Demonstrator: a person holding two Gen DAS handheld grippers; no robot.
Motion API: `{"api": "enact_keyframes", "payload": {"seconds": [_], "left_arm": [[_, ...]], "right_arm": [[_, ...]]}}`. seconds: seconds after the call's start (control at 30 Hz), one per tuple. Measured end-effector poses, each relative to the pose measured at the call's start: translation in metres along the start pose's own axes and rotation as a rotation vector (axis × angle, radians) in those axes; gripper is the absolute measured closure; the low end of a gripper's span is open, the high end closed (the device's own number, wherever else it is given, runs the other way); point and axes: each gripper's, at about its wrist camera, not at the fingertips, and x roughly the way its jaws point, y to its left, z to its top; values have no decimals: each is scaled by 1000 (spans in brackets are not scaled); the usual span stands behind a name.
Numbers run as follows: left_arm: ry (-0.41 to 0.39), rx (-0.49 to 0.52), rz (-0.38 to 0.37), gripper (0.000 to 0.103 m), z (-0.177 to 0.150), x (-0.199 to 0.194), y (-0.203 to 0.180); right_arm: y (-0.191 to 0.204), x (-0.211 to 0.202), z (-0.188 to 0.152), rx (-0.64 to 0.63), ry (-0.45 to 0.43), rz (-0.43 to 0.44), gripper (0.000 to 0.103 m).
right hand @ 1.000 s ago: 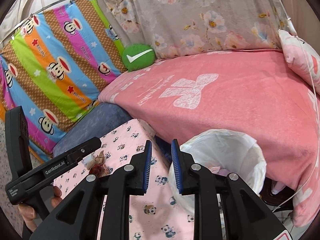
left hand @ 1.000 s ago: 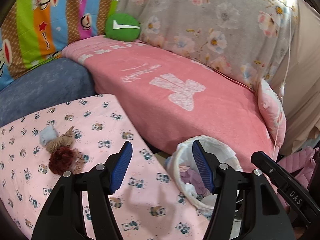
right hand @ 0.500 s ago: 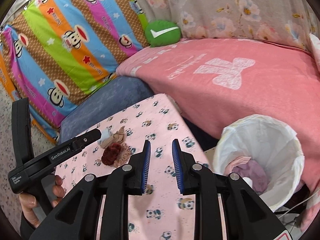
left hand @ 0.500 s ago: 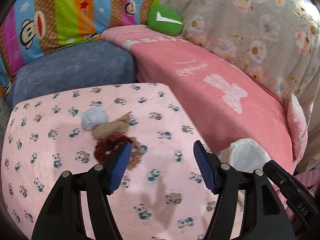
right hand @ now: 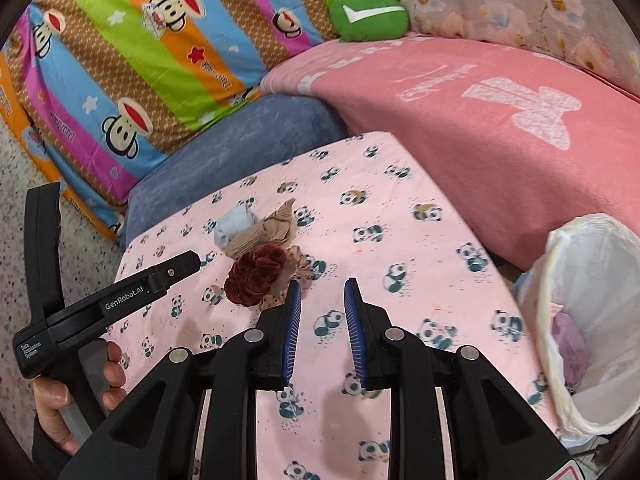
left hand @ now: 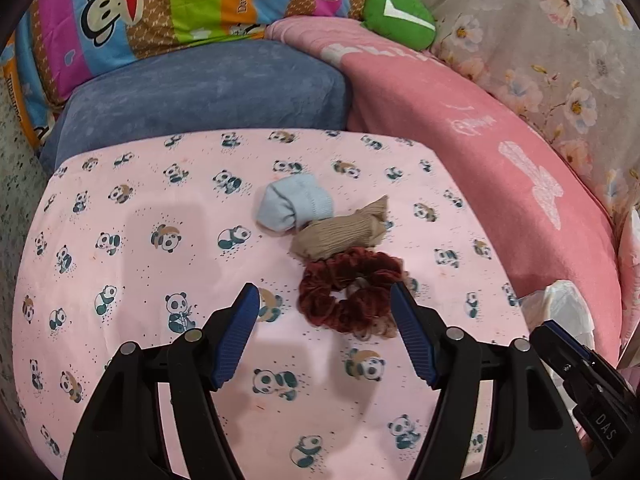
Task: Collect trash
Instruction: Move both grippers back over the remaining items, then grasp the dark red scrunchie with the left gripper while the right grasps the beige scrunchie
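Note:
On a table under a pink panda-print cloth (left hand: 160, 208) lies a small pile: a dark red scrunchie (left hand: 348, 300), a beige balled sock (left hand: 340, 234) and a light blue balled sock (left hand: 296, 204). My left gripper (left hand: 323, 290) hangs open and wide just above the near side of the scrunchie, touching nothing. The right wrist view shows the same scrunchie (right hand: 256, 276) and both socks to the left of my right gripper (right hand: 322, 283). That gripper stands open with a narrow gap and nothing in it. A second, paler scrunchie (right hand: 302, 264) peeks out beside the red one.
A bin lined with a white bag (right hand: 592, 320) stands off the table's right edge with purple cloth inside. A blue cushion (left hand: 208, 92), a pink blanket (left hand: 500, 168), a striped monkey-print cover and a green pillow (left hand: 398, 16) lie behind. A hand (right hand: 60, 396) holds the left tool.
Both grippers swung left and lower, away from the bin and over the table. The scrunchie now sits just ahead of the left jaws, which stand slightly wider.

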Motion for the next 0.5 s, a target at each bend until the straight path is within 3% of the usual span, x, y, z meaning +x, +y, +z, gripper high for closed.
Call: {"api": "enact_keyframes", "payload": {"seconds": [0.5], "left_arm": [[94,25,3,39,7,56,7]], "right_arm": [[21,94,4,-28,132,-5,78]]}}
